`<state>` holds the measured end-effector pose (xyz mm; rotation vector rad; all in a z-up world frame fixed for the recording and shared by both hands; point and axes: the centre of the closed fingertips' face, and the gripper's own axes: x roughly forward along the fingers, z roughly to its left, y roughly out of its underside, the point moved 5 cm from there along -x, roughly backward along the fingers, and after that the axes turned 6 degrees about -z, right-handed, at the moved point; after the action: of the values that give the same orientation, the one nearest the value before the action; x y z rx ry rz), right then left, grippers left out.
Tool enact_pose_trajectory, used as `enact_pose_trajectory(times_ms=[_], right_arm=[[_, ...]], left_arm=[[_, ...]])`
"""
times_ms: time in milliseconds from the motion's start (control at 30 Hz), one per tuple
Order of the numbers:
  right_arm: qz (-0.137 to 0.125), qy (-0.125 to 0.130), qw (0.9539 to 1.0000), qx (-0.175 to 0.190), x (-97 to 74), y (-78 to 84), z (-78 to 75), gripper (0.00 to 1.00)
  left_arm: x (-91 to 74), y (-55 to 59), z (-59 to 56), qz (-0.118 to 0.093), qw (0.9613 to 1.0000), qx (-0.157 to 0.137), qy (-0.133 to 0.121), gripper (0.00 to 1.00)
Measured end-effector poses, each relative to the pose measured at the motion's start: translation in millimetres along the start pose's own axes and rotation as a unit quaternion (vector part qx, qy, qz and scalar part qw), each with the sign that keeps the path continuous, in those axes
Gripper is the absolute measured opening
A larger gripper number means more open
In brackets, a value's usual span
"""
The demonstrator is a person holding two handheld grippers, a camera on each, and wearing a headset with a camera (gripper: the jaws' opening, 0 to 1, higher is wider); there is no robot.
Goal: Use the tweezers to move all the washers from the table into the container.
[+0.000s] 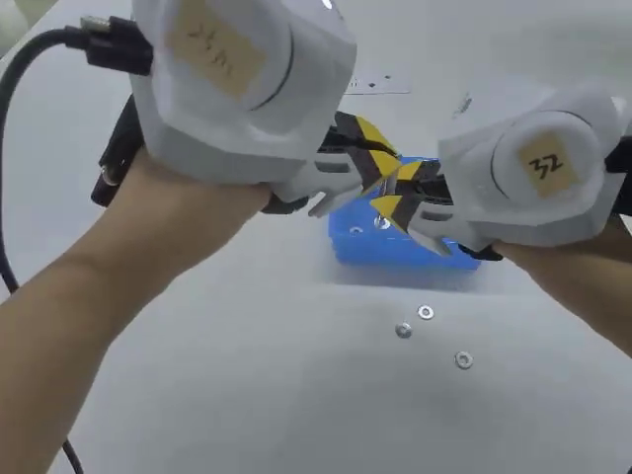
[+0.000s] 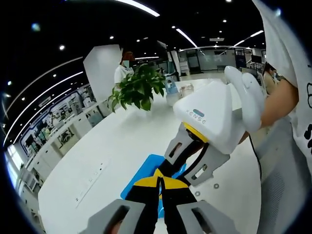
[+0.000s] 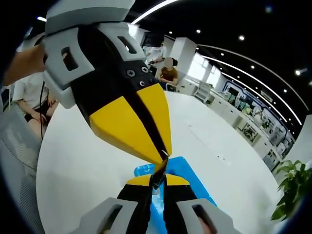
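Above the blue container [image 1: 395, 249], the left gripper [image 1: 387, 163] and right gripper [image 1: 397, 194] meet tip to tip, both clenched, the right pinching thin tweezers [image 3: 159, 169]. Three washers [image 1: 426, 312] lie nearer on the table [image 1: 247, 395].

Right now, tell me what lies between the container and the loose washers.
Nothing: in the head view, bare table separates the container from the three washers.

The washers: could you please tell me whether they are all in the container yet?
Not yet: three washers lie on the table, outside the blue container. Whether any is inside, I cannot tell.
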<state>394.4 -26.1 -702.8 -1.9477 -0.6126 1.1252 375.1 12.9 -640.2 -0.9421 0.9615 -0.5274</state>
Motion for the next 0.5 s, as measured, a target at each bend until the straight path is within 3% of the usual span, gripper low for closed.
enact_pose_trajectory(times_ms=[500], right_arm=[[0.027,-0.018,0.9990,0.030,28.3,29.8,0.8,0.04]], left_arm=[[24.2,33.5,6.4,0.031,0.9994,-0.017,0.003,0.00]])
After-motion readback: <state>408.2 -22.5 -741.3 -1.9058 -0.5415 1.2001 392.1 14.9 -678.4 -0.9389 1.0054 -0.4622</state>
